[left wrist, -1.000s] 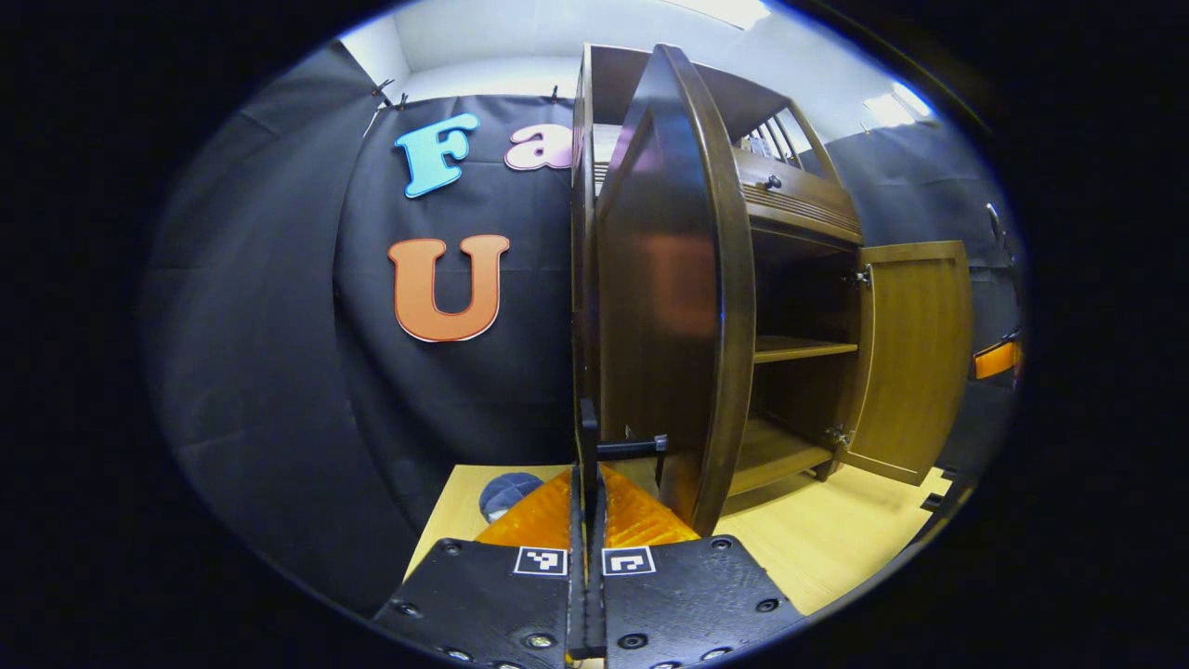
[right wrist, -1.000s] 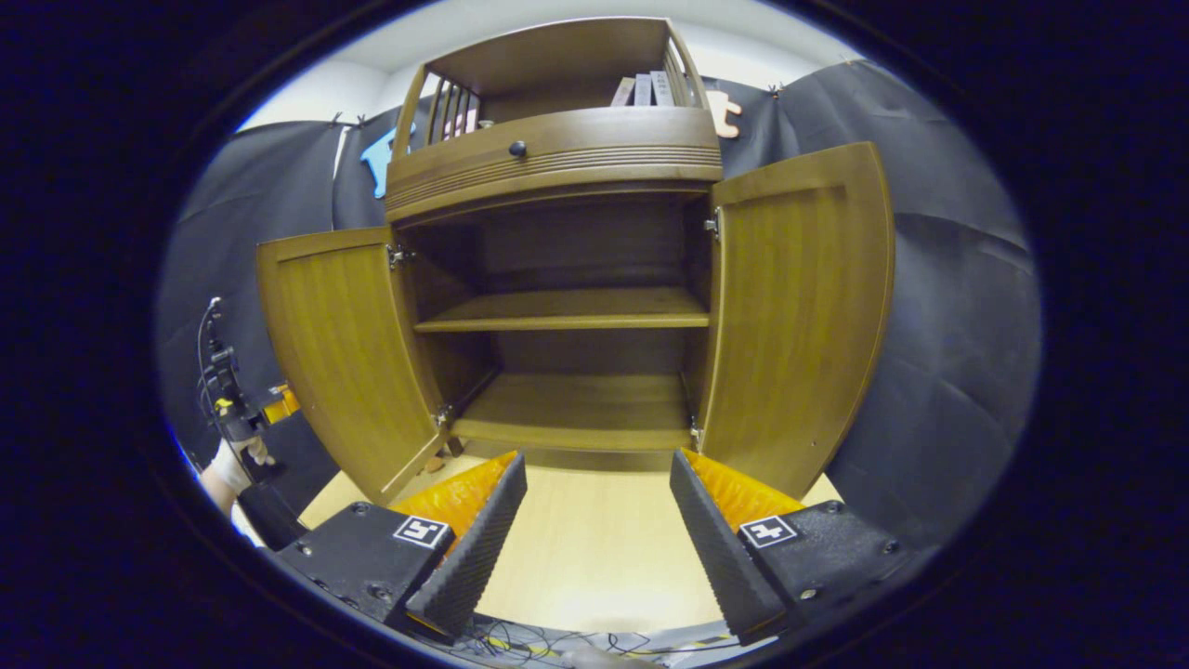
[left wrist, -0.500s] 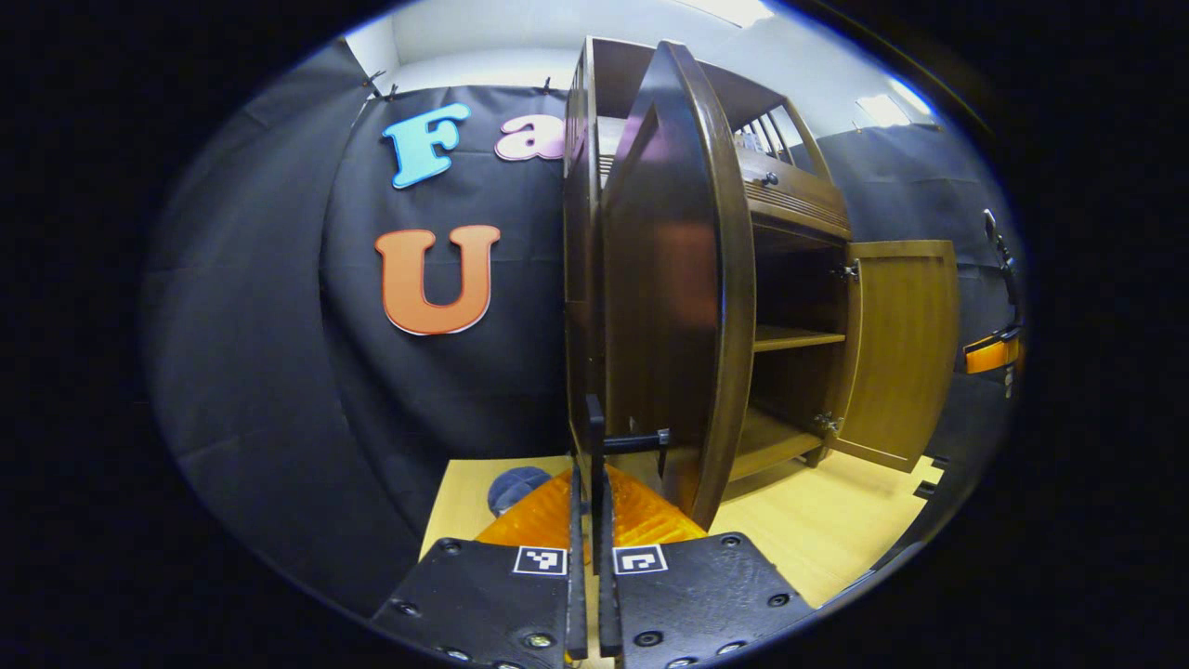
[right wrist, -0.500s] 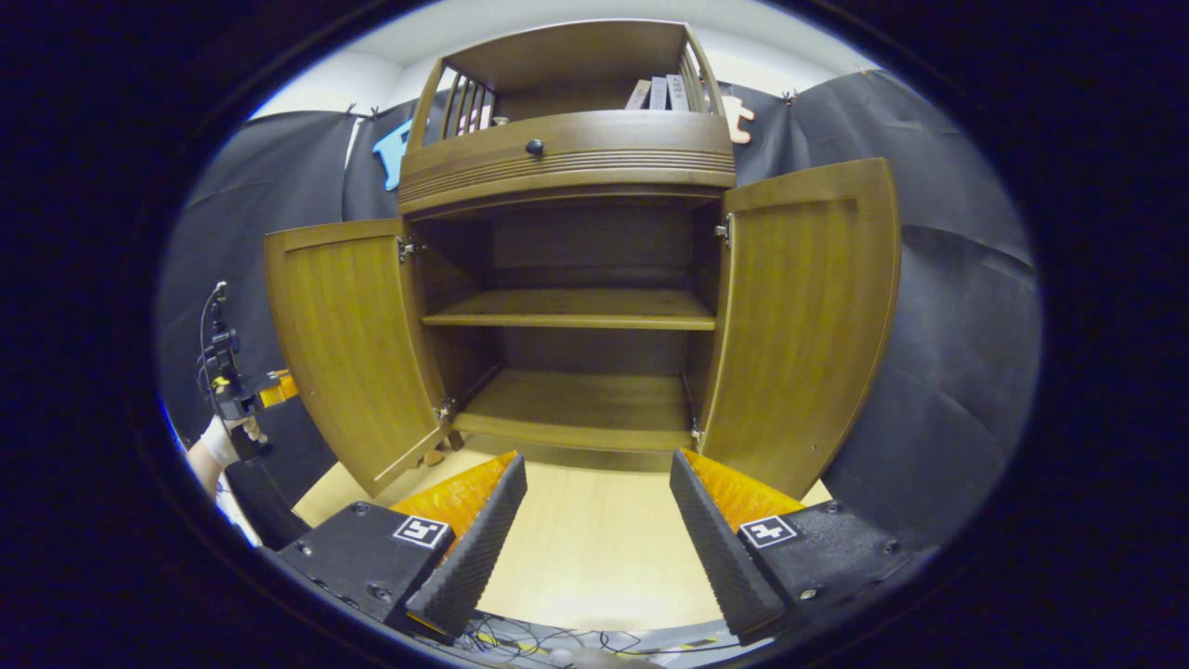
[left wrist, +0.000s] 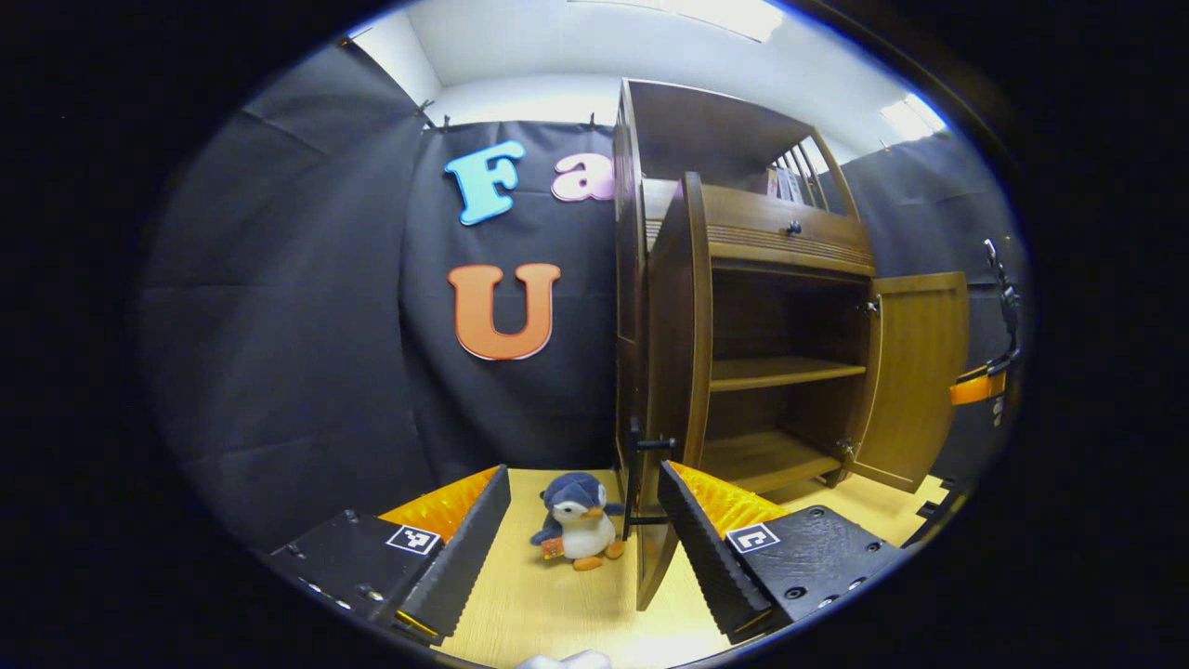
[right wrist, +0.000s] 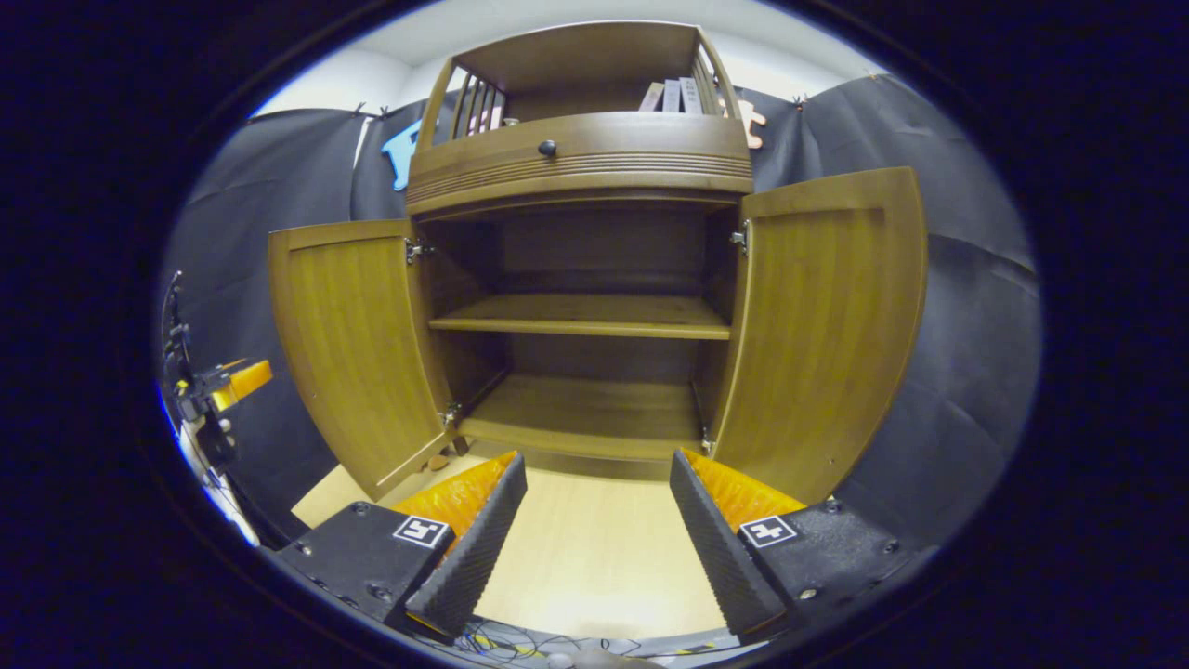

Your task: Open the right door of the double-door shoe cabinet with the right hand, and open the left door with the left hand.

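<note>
While both doors, the left (right wrist: 358,348) and the right (right wrist: 822,325), stand swung wide on the cabinet (right wrist: 581,172), two bare shelves show inside. Left gripper (left wrist: 583,544) and right gripper (right wrist: 597,534) hold their jaws spread, gripping nothing. One toy penguin (left wrist: 578,520) sits on the tabletop (right wrist: 594,557) beside the left door's handle (left wrist: 636,488).

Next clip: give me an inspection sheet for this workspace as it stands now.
Surface: pale wood floor, bare in front of the cabinet.
Job's things: shoe cabinet; left door and right door both swung open; shelves empty.
Clutter: plush penguin on the floor beside the left door's handle; books on the top shelf.
Grippers: left gripper open, off the handle; right gripper open, holding nothing.
Cables: wires on the floor at the near edge.
Surroundings: black cloth wall.
</note>
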A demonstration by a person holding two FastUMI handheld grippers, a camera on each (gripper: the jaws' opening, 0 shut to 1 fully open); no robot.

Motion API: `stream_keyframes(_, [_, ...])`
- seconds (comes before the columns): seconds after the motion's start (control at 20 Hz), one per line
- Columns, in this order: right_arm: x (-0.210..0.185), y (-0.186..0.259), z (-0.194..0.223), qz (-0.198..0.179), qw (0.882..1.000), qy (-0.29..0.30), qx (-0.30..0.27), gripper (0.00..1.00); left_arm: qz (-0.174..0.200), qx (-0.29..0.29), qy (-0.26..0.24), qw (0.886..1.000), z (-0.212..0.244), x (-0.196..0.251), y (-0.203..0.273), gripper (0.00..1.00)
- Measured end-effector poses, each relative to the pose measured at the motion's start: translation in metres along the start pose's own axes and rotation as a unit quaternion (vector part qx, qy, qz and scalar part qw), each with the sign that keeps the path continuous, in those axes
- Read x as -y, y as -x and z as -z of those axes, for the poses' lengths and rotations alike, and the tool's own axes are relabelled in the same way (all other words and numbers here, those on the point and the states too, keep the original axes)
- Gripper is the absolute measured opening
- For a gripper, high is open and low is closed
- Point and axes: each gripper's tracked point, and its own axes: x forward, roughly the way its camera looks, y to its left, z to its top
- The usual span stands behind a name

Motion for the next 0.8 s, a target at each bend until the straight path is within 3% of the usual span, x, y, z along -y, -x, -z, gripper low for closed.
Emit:
stream_keyframes(0.05, [-0.002, -0.001, -0.004, -0.003, 1.0, 0.0, 0.003, 0.99, -0.012, 0.004, -0.002, 1.0, -0.009, 0.001, 0.006, 1.0])
stream_keyframes(0.1, [-0.003, -0.002, -0.006, -0.005, 1.0, -0.002, 0.009, 0.99, -0.025, 0.002, -0.006, 1.0, -0.017, 0.001, 0.008, 0.95])
stream_keyframes(0.15, [-0.003, -0.002, -0.011, -0.006, 1.0, -0.003, 0.014, 0.99, -0.029, -0.001, -0.01, 1.0, -0.024, 0.004, 0.01, 1.0])
stream_keyframes(0.4, [0.002, 0.002, -0.031, -0.006, 0.999, -0.003, 0.044, 0.99, -0.041, 0.0, -0.002, 0.999, -0.065, 0.041, 0.01, 0.95])
stream_keyframes(0.5, [0.009, 0.005, -0.039, -0.003, 0.998, -0.011, 0.054, 0.99, -0.051, 0.01, -0.003, 0.999, -0.077, 0.06, 0.006, 1.0])
stream_keyframes(0.55, [0.013, 0.005, -0.044, -0.001, 0.998, -0.014, 0.058, 0.99, -0.053, 0.013, -0.007, 0.999, -0.081, 0.072, 0.004, 0.95])
stream_keyframes(0.75, [0.032, 0.009, -0.052, 0.01, 0.997, -0.02, 0.071, 0.99, -0.058, -0.003, -0.033, 0.998, -0.072, 0.122, -0.008, 1.0])
stream_keyframes(0.8, [0.036, 0.008, -0.05, 0.013, 0.997, -0.021, 0.07, 0.99, -0.055, -0.008, -0.034, 0.998, -0.068, 0.136, -0.01, 0.95])
